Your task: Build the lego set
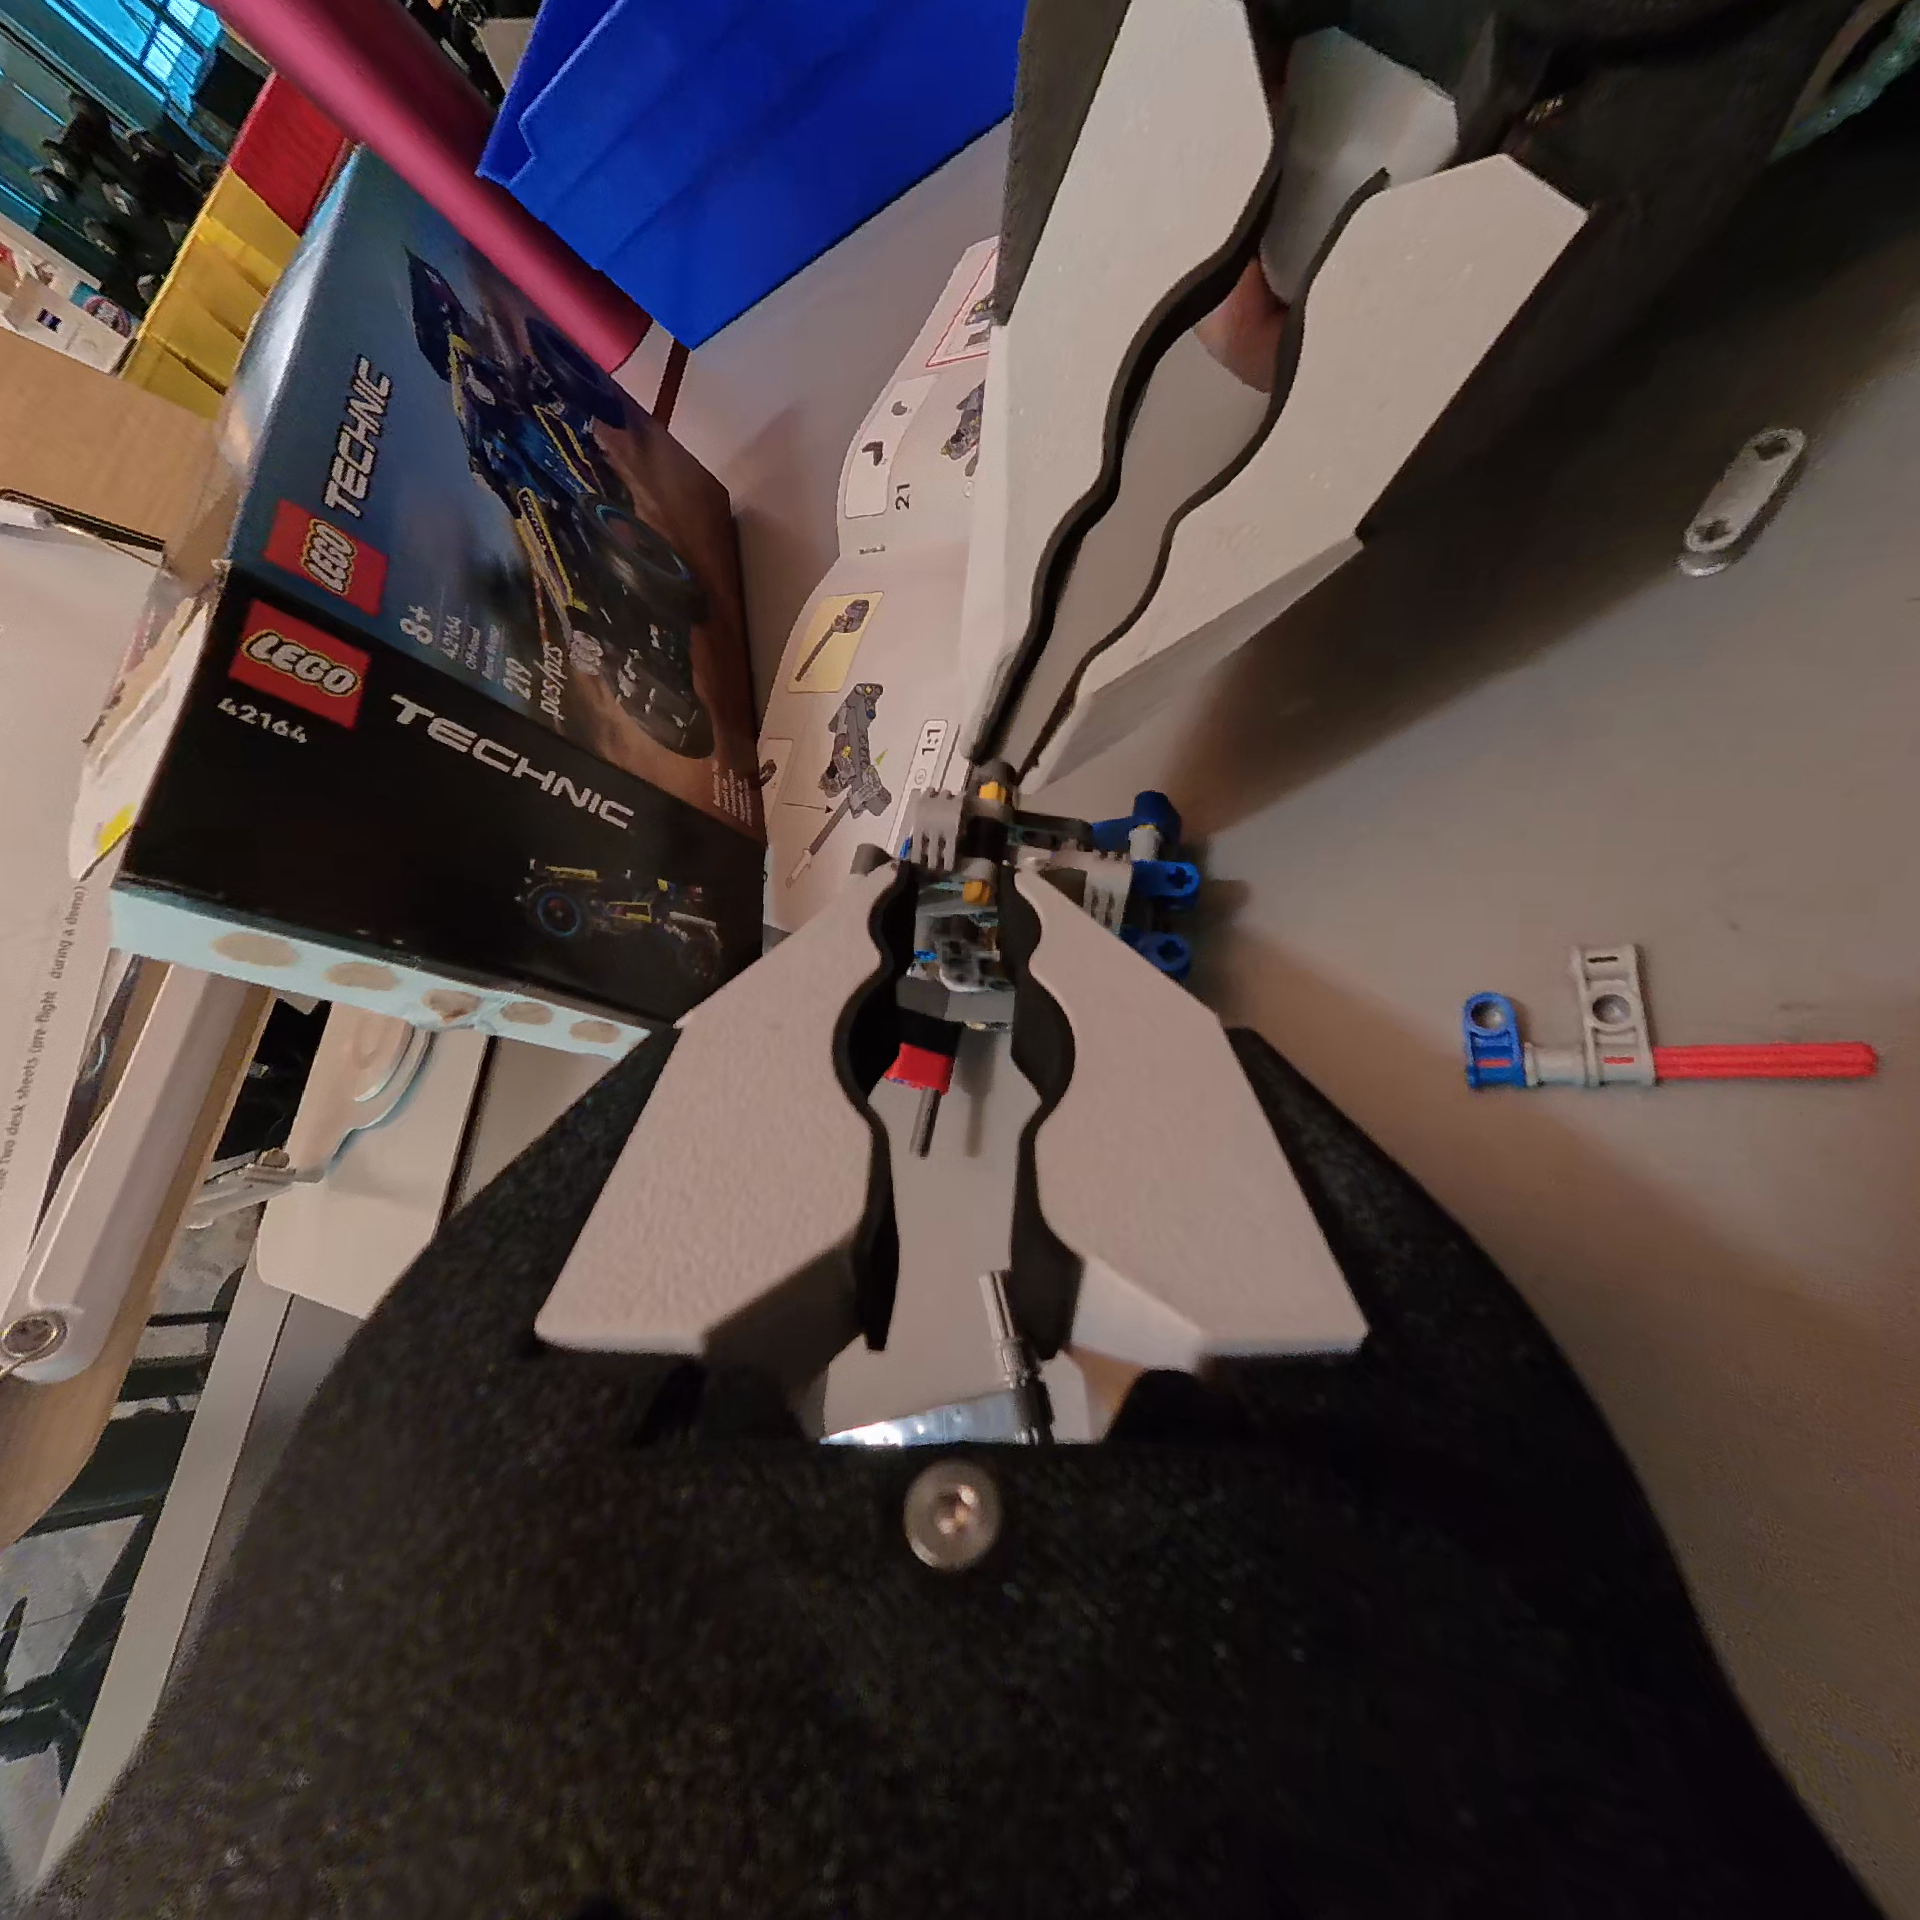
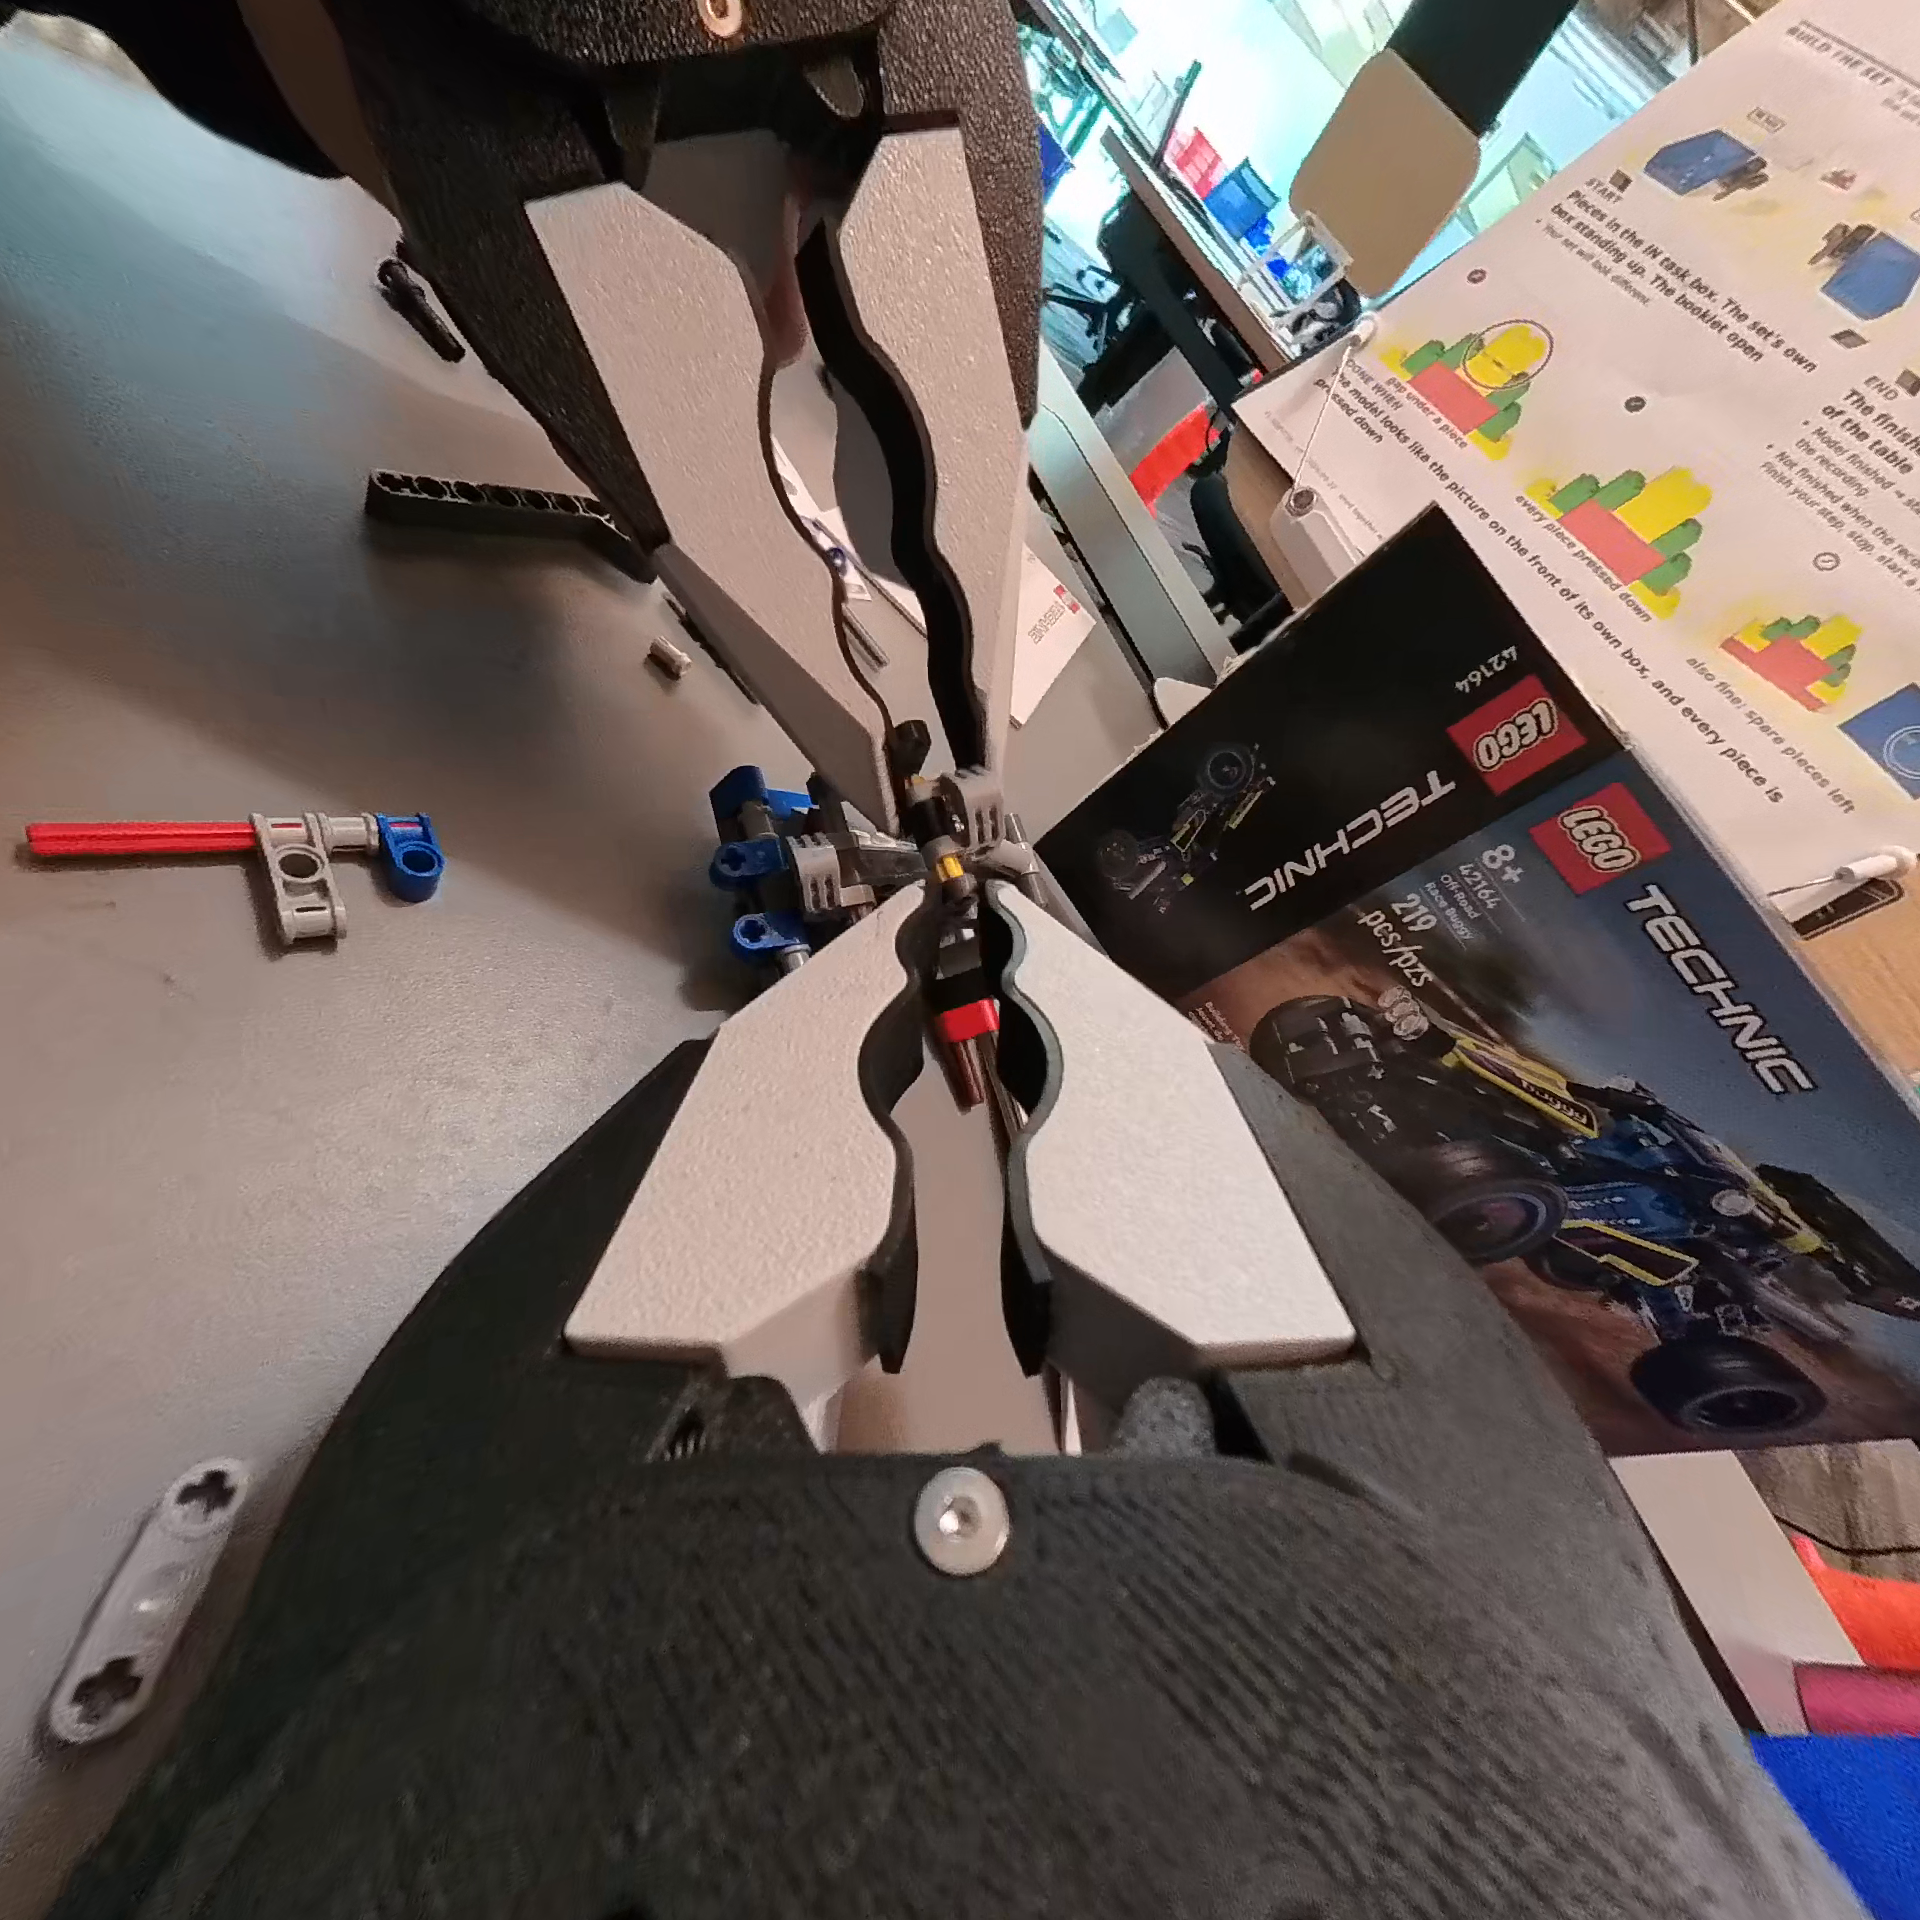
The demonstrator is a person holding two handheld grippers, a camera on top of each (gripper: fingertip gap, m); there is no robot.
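Both grippers pinch the same small brick assembly mid-frame: left gripper narrowly parted on its grey body, right gripper almost closed on the axle end, probably bracing it

Logos, numbers on dark toy box; step numbers in booklet; print on white sheet.

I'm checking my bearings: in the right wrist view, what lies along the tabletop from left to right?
Red axle piece → grey and blue connector → blue and grey brick assembly held between both tools → set box → printed instruction sheet.
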